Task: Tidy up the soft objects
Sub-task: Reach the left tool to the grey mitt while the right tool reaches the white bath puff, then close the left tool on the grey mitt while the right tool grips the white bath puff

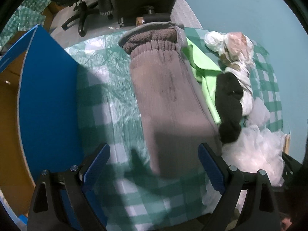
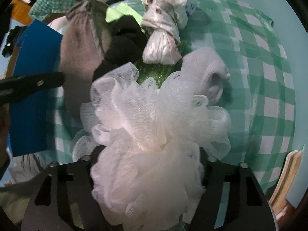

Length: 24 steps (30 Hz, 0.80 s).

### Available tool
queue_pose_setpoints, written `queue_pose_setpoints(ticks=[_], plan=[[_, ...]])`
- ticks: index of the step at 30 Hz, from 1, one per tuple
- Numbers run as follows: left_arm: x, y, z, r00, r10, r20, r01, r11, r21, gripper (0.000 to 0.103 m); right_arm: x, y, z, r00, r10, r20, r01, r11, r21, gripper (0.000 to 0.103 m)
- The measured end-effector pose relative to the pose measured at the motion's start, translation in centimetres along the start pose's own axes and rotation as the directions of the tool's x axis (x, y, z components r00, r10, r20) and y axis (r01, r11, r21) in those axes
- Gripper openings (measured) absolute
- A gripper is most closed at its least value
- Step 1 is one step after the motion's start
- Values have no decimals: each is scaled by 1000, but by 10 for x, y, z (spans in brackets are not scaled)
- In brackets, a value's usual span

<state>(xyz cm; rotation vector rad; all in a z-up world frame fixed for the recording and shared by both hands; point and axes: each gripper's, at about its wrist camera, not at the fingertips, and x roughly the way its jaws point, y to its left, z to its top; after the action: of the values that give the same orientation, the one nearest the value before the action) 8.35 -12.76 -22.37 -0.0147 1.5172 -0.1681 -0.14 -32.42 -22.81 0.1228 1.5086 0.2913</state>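
My left gripper (image 1: 154, 161) is open, its blue pads either side of the toe of a long grey sock (image 1: 165, 96) lying on the green checked cloth (image 1: 107, 88). Right of the sock lie a light green cloth (image 1: 204, 65), a black sock (image 1: 229, 100) and a knotted white plastic bag (image 1: 231, 46). In the right wrist view a white mesh bath pouf (image 2: 152, 134) fills the space between the fingers of my right gripper (image 2: 148, 165); the fingertips are hidden by it. Beyond it lie the grey sock (image 2: 80, 44), the black sock (image 2: 123, 40), the knotted bag (image 2: 163, 38) and a pale sock (image 2: 207, 73).
A blue-walled cardboard box (image 1: 44, 88) stands open at the left of the table; it also shows in the right wrist view (image 2: 28, 96). An office chair base (image 1: 80, 13) and dark clothes are on the floor beyond. The table's right edge (image 2: 288, 173) is close.
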Motion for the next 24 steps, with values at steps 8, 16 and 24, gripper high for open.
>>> queue_pose_setpoints(ticks=[8,16,24], plan=[[14,7,21,1000,-12,-17,11,999,-45,94,-27,-8,9,998,42,47,-43,999,7,47],[27,13,39,998,-51,-26,48,994,-99,79,-62,-15,37,994,48,94,-51,998,30,39],[22,4,39,994,-106,-6,105,992,-64,26,-71,-10,29,989,55,139,-60,998,32,35]])
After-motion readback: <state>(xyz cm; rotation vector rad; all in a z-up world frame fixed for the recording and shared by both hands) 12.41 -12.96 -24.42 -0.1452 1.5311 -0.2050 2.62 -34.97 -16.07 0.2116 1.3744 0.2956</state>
